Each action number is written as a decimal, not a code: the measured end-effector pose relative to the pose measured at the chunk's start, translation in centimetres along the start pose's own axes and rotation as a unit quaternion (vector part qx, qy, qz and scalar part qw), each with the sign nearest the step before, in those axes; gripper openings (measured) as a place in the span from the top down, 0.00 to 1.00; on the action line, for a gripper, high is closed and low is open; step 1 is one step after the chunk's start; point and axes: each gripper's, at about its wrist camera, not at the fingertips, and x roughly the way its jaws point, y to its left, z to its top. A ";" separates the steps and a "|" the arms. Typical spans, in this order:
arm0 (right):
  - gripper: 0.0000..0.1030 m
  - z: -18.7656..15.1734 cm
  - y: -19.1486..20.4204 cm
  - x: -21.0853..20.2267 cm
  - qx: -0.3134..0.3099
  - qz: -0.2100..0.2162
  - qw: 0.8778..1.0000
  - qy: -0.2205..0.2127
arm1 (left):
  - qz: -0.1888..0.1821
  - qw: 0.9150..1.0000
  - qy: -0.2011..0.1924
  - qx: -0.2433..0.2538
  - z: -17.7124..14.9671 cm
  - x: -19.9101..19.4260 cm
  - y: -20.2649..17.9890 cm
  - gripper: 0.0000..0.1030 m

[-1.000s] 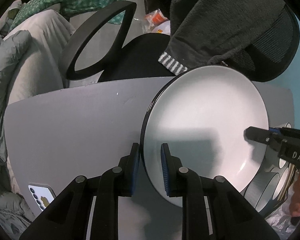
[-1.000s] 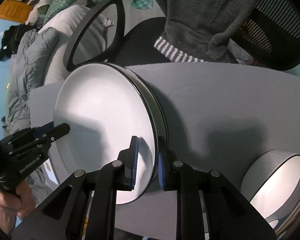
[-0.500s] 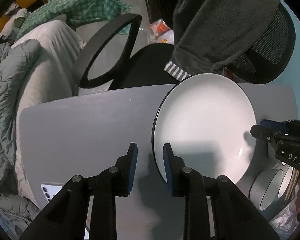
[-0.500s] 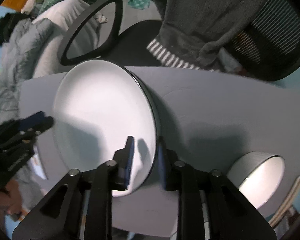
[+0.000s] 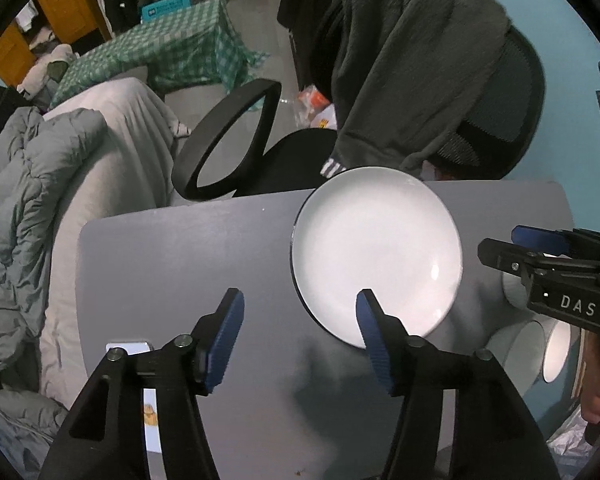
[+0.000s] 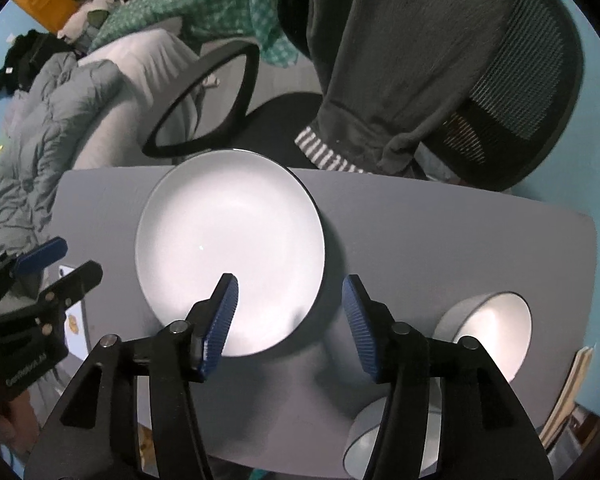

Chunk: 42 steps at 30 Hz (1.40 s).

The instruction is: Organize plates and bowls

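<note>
Hovering wide open and empty, left gripper (image 5: 300,336) and right gripper (image 6: 290,322) flank the plate (image 5: 376,256), which lies flat on the table (image 5: 172,264) just beyond their fingertips. Risk: a descending finger could clip the rim and skid it. Only the right view shows both bowls (image 6: 488,332) clearly, right of its fingers.

A white plate (image 6: 230,252) with a thin dark rim lies flat on the grey tabletop (image 6: 440,248), face up and empty, reaching the far edge at about 12 o'clock. Toward 4 o'clock from it, well apart, a grey bowl (image 6: 488,332) with a white inside stands tipped toward the camera. A second like bowl (image 6: 380,436) sits just below it, near 5 o'clock, partly hidden.
</note>
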 end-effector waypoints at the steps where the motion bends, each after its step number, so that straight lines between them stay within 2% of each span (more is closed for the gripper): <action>1: 0.46 -0.4 0.0 -0.7 0.002 0.000 1.000 -0.006 | 0.000 1.000 -0.005 0.000 -0.2 -0.5 -0.1 0.39; 4: 0.39 -1.4 0.1 -2.0 0.008 -0.003 1.000 -0.021 | -0.004 1.000 -0.015 0.001 -1.1 -1.8 -0.3 0.35; 6: 0.34 -1.9 0.2 -2.7 0.010 -0.005 1.000 -0.029 | -0.023 1.000 -0.016 -0.002 -1.7 -2.7 -0.4 0.35; 10: 0.34 -3.5 0.2 -4.1 0.018 -0.010 0.999 -0.037 | -0.024 0.999 -0.031 0.007 -3.0 -4.4 -0.9 0.29; 18: 0.34 -7.5 -0.5 -6.4 0.050 -0.015 0.997 -0.052 | -0.021 0.999 -0.034 0.034 -5.8 -5.8 -1.9 0.28; 29: 0.34 -13.0 -2.3 -8.7 0.101 -0.037 0.992 -0.059 | -0.031 0.997 -0.017 0.074 -9.8 -6.7 -3.6 0.28; 42: 0.33 -18.6 -6.2 -10.1 0.185 -0.054 0.980 -0.054 | -0.050 0.990 -0.014 0.134 -11.0 -7.0 -8.4 0.28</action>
